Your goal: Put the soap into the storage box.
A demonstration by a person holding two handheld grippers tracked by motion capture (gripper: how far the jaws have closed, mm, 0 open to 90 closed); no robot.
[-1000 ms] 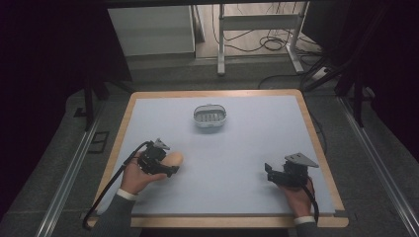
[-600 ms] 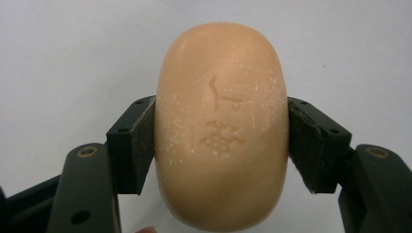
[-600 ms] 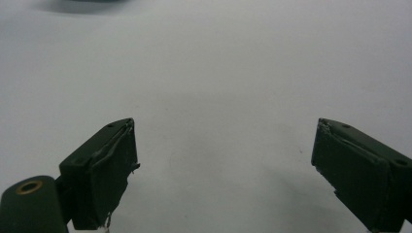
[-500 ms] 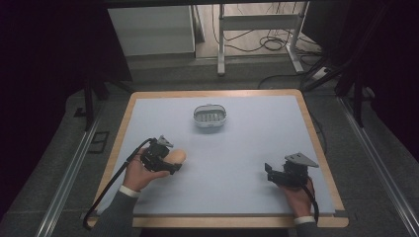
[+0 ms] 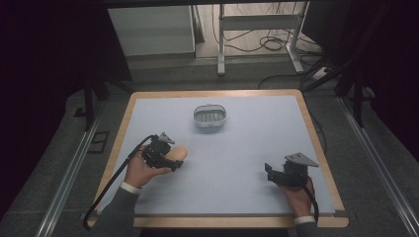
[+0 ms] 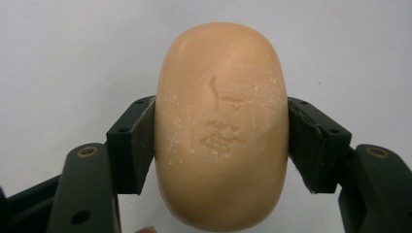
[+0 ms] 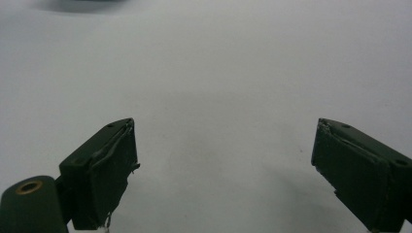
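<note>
Item: soap bar, tan oval w/ stamped mark, prob. rigid, light, slick; left gripper clamped across its long sides at mid-length, right gripper agape, empty.

Tan oval soap bar, stamped face up, between jaws

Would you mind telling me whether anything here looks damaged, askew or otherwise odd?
Mostly tidy. The soap bar sits squarely between the left tool's jaws, its face dusted with pale specks. The one flaw: the pads on the open right tool look frayed and peeling at their edges. The soap dish stands upright.
</note>
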